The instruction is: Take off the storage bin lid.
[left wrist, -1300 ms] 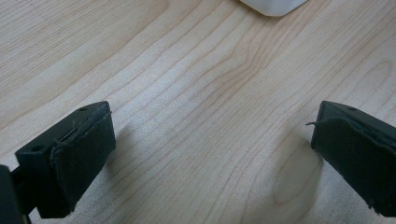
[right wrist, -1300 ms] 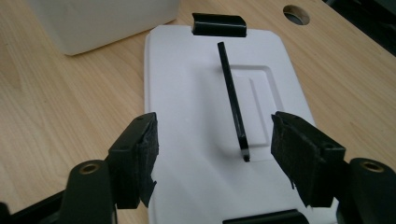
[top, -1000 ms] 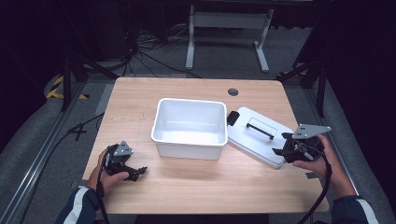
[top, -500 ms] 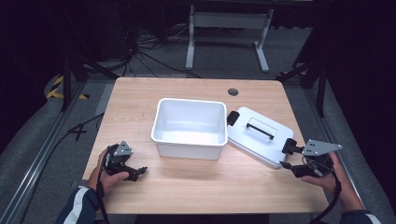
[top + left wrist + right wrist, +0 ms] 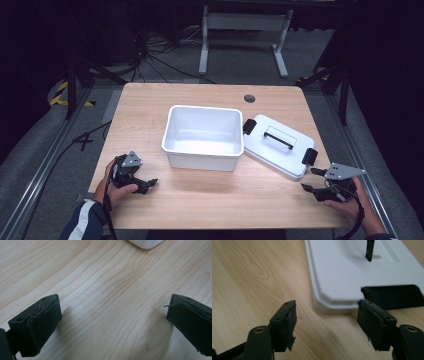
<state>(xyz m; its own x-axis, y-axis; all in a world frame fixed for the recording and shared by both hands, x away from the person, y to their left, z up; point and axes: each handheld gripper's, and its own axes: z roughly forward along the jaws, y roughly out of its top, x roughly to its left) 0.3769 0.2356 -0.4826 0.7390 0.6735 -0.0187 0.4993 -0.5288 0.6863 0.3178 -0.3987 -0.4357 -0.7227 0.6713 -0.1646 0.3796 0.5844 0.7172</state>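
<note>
Each hand holds a black gripper, the left gripper (image 5: 145,184) and the right gripper (image 5: 312,181) both topped by a grey three-cornered plate with black cable trailing toward six o'clock, their worn black jaw pads fraying at the edges, while the left forearm wears a navy sleeve (image 5: 82,223) with white stripes.

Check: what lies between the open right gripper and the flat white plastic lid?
Only bare wooden table; right gripper faces the white plastic lid in the right gripper view.
</note>
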